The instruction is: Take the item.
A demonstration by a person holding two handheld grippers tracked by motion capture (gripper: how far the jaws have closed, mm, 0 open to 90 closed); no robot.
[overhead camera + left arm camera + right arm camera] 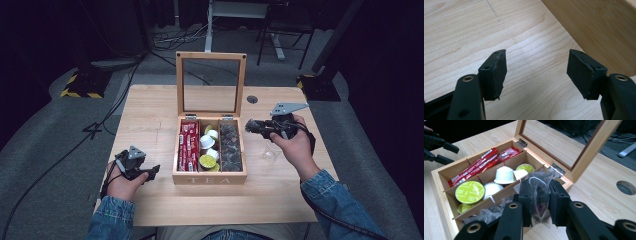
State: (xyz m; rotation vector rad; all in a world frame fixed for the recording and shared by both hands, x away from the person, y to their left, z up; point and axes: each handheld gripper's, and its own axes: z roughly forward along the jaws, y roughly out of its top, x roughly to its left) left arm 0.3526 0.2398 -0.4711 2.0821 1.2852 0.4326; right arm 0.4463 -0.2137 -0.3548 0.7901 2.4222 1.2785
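Right tongs: clamped on a clear sachet, above the tea box.
Left tongs: wide, empty, over the desk.
Sachet: light, limp, crinkly; likely tears, so pinch mid-body.

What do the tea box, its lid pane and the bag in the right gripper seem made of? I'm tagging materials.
Tea box: light wood, likely bamboo, matte, with visible grain. Lid pane: clear glass or acrylic, since the table shows through it; which one cannot be told. Tea bag pinched in the right gripper: thin see-through mesh or film, crinkled, with dark contents showing inside.
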